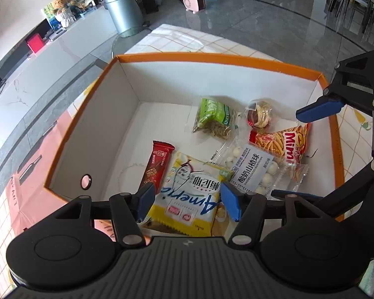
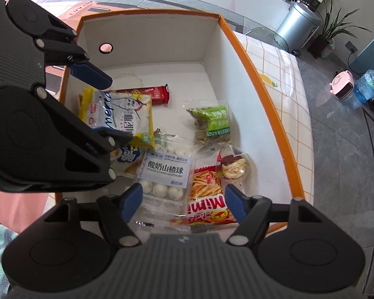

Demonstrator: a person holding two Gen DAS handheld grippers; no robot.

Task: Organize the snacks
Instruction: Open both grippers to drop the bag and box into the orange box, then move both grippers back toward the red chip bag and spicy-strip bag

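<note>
Checked tablecloth [image 1: 177, 39] under orange-rimmed box [image 1: 212, 58]; grey, perhaps marble floor [image 1: 274, 17]; both tools open, empty.

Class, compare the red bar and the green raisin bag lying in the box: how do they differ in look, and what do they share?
The red bar is long and narrow; the raisin bag is short and broad. The bar's wrapper is opaque red; the raisin bag is green with clear parts showing its contents. The bar lies partly under the yellow packet; the raisin bag lies apart. Both lie flat on the floor of the box.
</note>
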